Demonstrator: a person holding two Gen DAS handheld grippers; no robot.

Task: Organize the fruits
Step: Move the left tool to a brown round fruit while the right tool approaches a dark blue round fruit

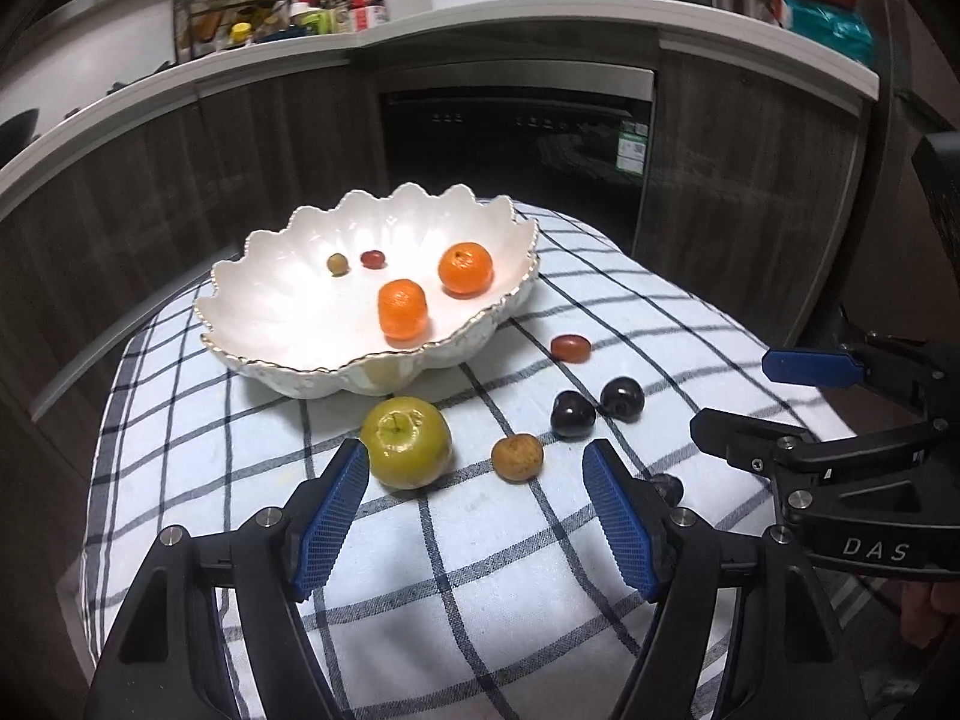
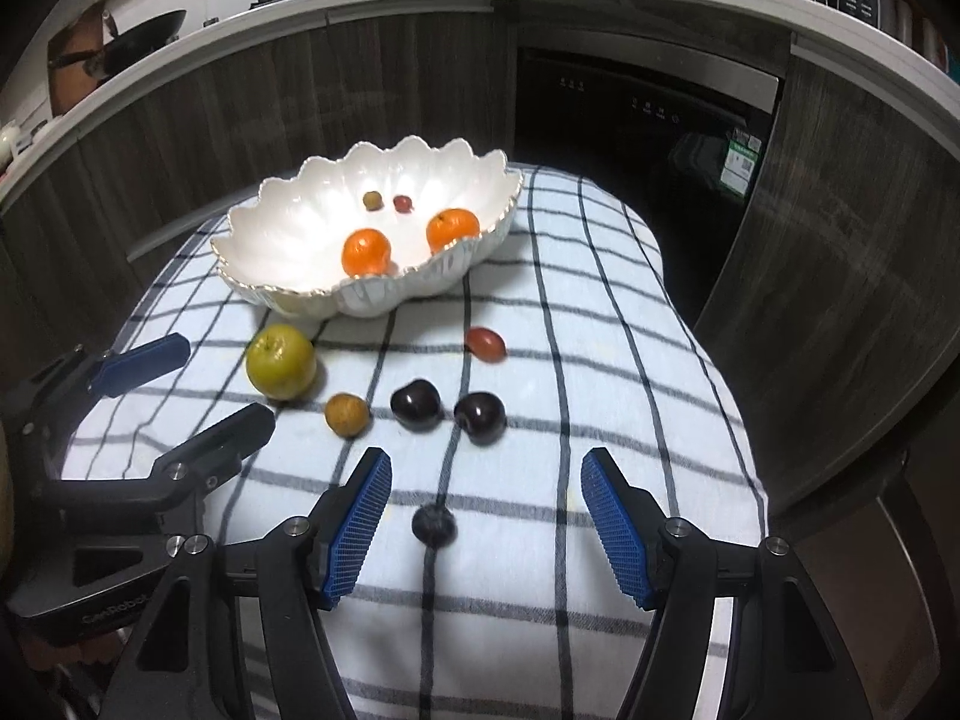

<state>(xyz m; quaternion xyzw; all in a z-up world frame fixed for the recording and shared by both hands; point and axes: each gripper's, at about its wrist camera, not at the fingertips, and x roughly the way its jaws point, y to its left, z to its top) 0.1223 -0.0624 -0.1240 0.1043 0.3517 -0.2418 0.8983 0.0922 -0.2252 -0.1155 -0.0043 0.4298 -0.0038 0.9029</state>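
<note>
Both my grippers, left [image 1: 477, 468] and right [image 2: 486, 477], gape with nothing held; green apple [image 1: 407, 443] and brown fruit [image 1: 517, 457] lie just beyond my left fingertips, small dark fruit [image 2: 434, 525] between my right ones

Black-framed left gripper [image 1: 477, 462] – ribbed blue pads (silver screws), right gripper [image 2: 486, 468] alike.

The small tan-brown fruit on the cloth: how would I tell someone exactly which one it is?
Start at the scalloped white bowl on the checked cloth. In front of it sits a large green apple; the small tan-brown fruit lies just right of that apple, left of two dark plums. It is the only dull, matte brown piece, smaller than the apple and lighter than the glossy plums.
</note>
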